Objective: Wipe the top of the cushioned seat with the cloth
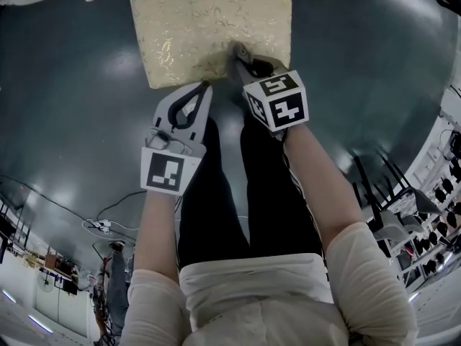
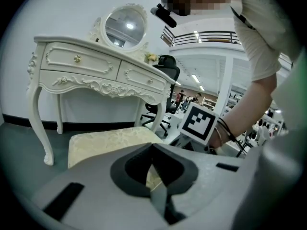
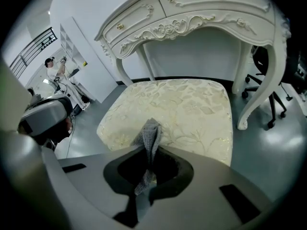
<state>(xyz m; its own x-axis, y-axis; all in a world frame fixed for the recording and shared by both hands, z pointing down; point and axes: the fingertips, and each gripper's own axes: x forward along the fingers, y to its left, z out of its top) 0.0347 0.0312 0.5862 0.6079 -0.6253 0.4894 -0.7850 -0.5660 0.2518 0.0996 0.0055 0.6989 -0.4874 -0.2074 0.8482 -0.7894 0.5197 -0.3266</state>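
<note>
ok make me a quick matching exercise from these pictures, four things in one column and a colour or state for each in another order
Things:
1. cloth
2. cushioned seat
3. left gripper
4. dressing table

Colours or states:
A. white, with carved drawers
B. shut, with nothing in it
C. pinched in the right gripper
D. cream, with a leafy pattern

Pairs: 1-C, 2-D, 3-B, 4-A
</note>
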